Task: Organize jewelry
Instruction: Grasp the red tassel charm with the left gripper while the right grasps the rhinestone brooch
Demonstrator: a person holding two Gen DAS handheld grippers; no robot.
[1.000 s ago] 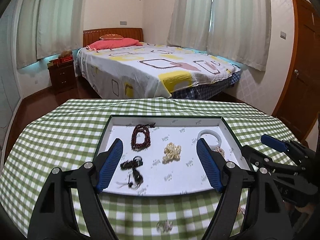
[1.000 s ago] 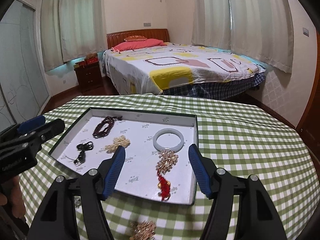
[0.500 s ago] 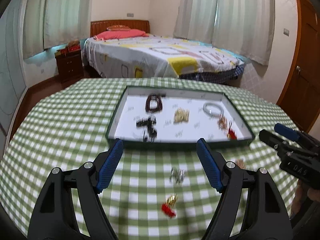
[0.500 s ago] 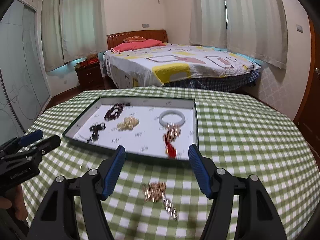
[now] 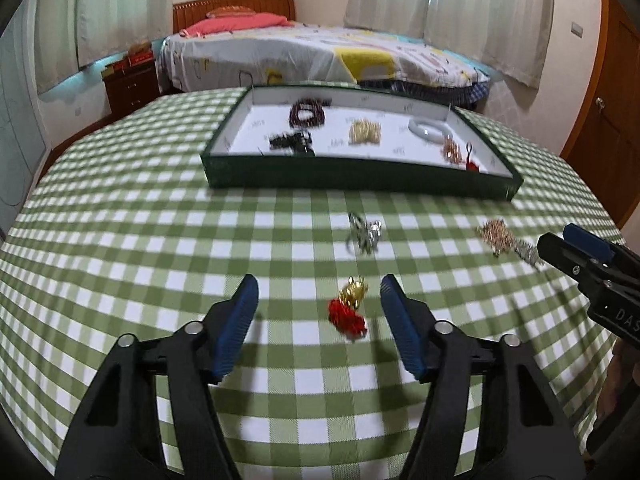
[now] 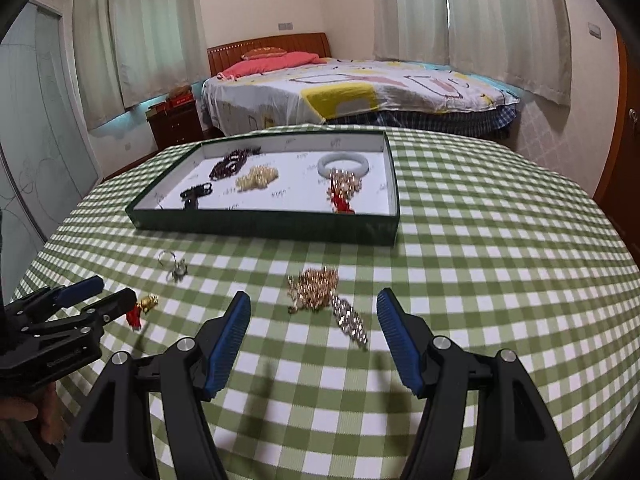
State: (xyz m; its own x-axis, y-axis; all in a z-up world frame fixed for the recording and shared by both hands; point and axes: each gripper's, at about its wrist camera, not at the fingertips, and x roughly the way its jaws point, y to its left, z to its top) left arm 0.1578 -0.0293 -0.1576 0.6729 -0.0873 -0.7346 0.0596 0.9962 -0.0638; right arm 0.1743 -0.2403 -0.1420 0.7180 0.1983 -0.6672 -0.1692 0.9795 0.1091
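Note:
A dark green tray [image 5: 360,178] [image 6: 264,224] with a white floor holds several pieces: dark beads [image 5: 307,112], a black cord [image 5: 291,142], gold beads [image 5: 364,132], a pale bangle [image 5: 430,127] and a gold-and-red tassel piece [image 6: 342,190]. Loose on the checked cloth lie a gold-and-red charm [image 5: 350,308] [image 6: 142,308], silver rings [image 5: 364,234] [image 6: 174,266] and a gold-and-silver chain [image 6: 326,296] [image 5: 506,238]. My left gripper [image 5: 318,304] is open low around the charm. My right gripper [image 6: 314,312] is open around the chain.
The round table has a green checked cloth [image 5: 120,240]; its edge curves off left and right. Beyond it stand a bed [image 6: 360,88], a nightstand [image 5: 132,84] and a wooden door [image 5: 612,120].
Both grippers have drawn back from over the tray toward the table's near side and dropped low. The loose charm and chain now lie between their open fingers.

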